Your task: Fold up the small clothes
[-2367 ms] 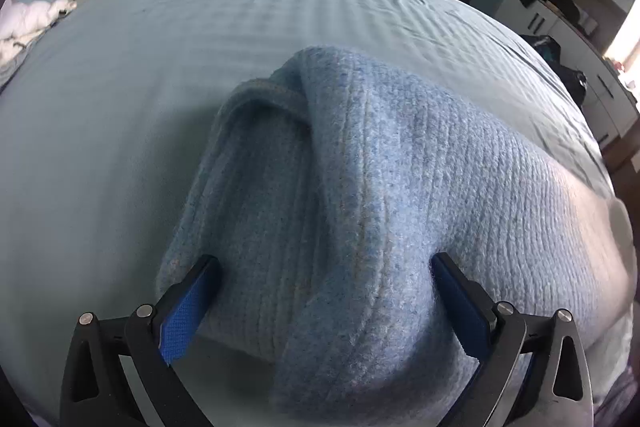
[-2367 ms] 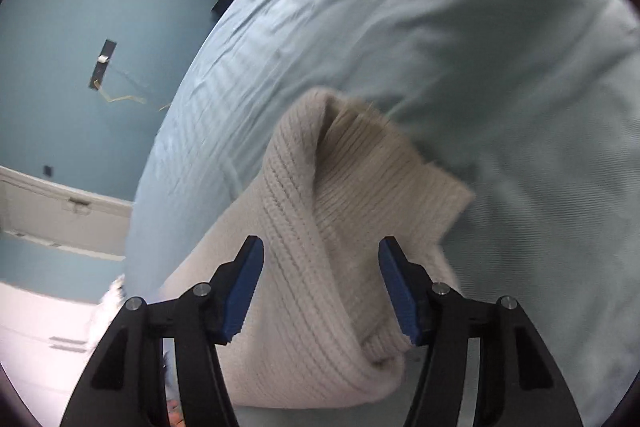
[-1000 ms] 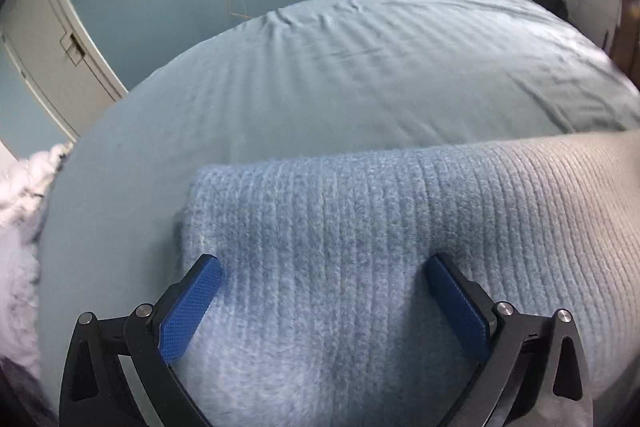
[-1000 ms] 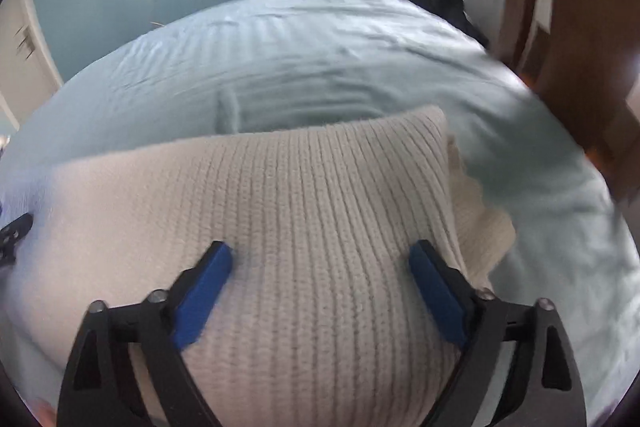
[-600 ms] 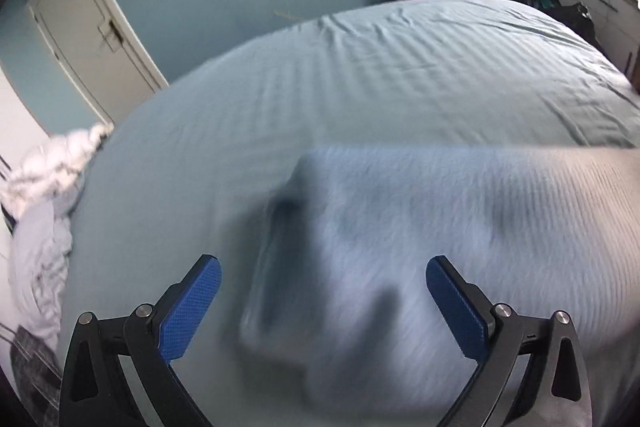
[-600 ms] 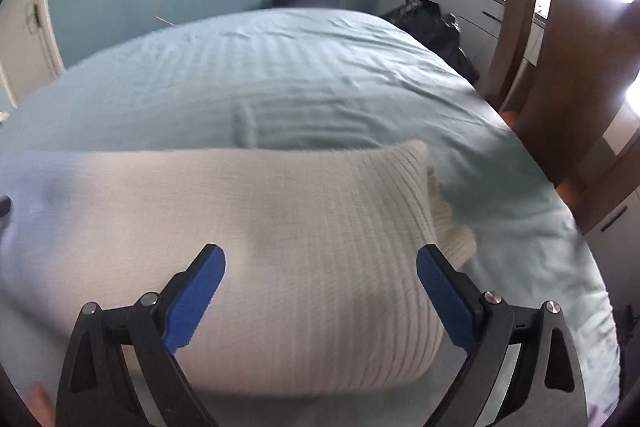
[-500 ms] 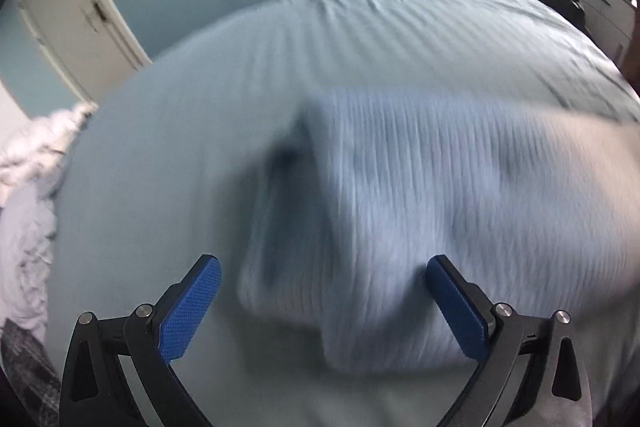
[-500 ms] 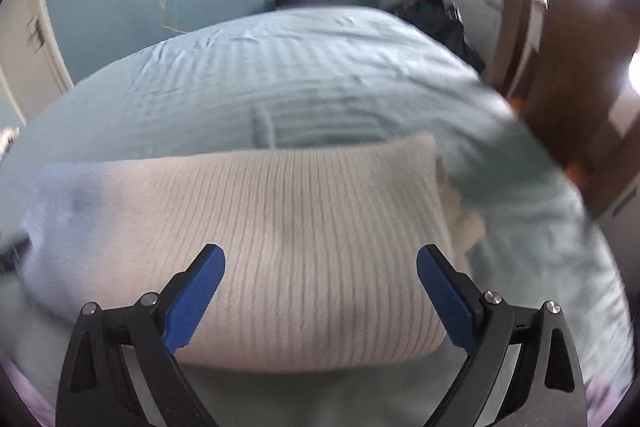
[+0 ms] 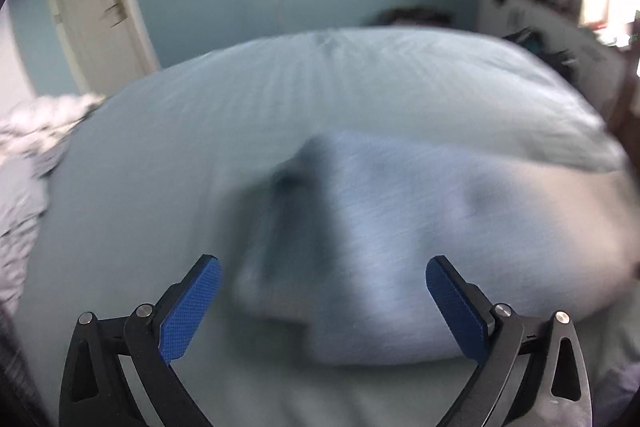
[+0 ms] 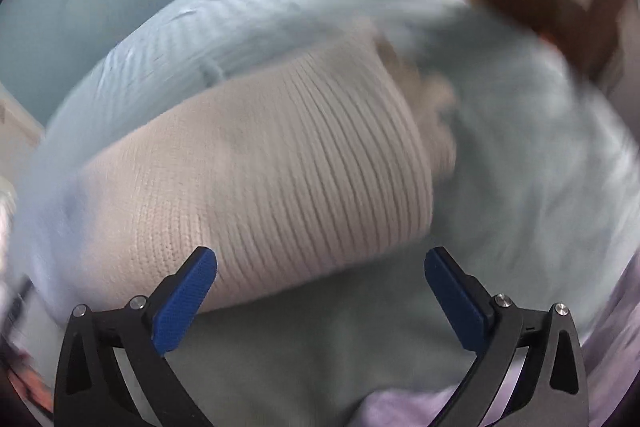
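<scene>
the folded knit sweater (image 10: 272,171) lies on the bed (image 10: 520,187), ahead of both grippers. the left gripper (image 9: 322,301) is spread wide and grasps nothing. the right gripper (image 10: 320,293) is opening, its pads clear of the knit. no containers show in either blurred view.

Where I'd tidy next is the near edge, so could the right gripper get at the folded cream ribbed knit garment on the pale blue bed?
Probably yes. The right gripper, jaws opening with nothing between them, hangs just before the folded cream ribbed knit garment; only the bare pale blue bed lies between.
</scene>
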A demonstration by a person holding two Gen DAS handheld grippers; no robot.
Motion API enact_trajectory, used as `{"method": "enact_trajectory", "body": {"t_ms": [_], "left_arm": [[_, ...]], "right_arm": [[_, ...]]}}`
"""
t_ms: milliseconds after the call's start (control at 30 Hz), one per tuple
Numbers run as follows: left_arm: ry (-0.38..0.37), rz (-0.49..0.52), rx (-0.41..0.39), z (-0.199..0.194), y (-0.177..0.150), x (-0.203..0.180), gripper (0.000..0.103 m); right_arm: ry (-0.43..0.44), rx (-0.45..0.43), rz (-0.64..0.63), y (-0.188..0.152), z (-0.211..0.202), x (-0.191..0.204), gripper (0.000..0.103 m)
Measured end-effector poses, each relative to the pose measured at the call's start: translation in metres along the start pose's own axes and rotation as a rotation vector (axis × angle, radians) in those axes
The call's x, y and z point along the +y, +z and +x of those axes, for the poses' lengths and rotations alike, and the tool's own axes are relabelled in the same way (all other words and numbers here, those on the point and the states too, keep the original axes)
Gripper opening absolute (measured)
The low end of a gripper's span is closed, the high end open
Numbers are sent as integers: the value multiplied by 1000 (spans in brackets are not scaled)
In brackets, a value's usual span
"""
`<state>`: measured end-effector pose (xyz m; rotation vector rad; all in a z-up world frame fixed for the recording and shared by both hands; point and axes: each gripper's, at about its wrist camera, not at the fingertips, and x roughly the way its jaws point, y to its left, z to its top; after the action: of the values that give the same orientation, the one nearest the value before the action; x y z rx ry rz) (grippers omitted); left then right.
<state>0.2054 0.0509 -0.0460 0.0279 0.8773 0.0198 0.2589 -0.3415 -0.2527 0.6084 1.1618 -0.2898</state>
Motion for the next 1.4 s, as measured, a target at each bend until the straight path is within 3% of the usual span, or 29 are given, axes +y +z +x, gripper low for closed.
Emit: {"method": "enact_trajectory", "body": {"t_ms": [67, 133, 200, 267, 333, 500, 633, 700, 767, 833, 933, 1067, 1167, 1267, 1400], "left_arm": [[-50, 44, 16, 10, 2, -18, 103], [-14, 77, 116, 42, -5, -32, 103], [-22, 41, 204, 69, -17, -33, 103], [-80, -63, 176, 71, -22, -20, 103], [-91, -70, 191, 73, -22, -19, 103], [-80, -65, 186, 70, -22, -30, 103], [-84, -67, 188, 70, -23, -32, 103], [-87, -69, 188, 69, -24, -24, 103], [-95, -73, 188, 70, -23, -19, 103], [-96, -73, 188, 70, -23, -16, 103], [-93, -68, 190, 69, -23, -16, 103], [-35, -17, 187, 52, -15, -20, 103], [37, 68, 92, 25, -2, -36, 103], [-3, 136, 17, 8, 13, -66, 103], [-103, 249, 57, 20, 15, -122, 103]], "right_arm": [[160, 64, 154, 1, 15, -18, 101], [313, 100, 301, 1, 32, -37, 101], [375, 111, 396, 0, 44, -51, 101], [448, 124, 472, 1, 61, -63, 102], [498, 100, 500, 6, 70, -65, 102], [505, 1, 496, 15, 69, -55, 102], [478, -19, 468, 20, 73, -48, 102], [399, -53, 432, 26, 67, -43, 91], [357, -97, 395, 28, 55, -39, 65], [321, -143, 336, 31, 41, -28, 55], [262, -260, 207, 32, 2, -2, 48], [271, -402, 77, 25, -51, 28, 48], [237, -486, -30, 15, -72, 46, 48], [213, -535, -99, 10, -81, 57, 48], [208, -560, -130, 5, -86, 57, 48]]}}
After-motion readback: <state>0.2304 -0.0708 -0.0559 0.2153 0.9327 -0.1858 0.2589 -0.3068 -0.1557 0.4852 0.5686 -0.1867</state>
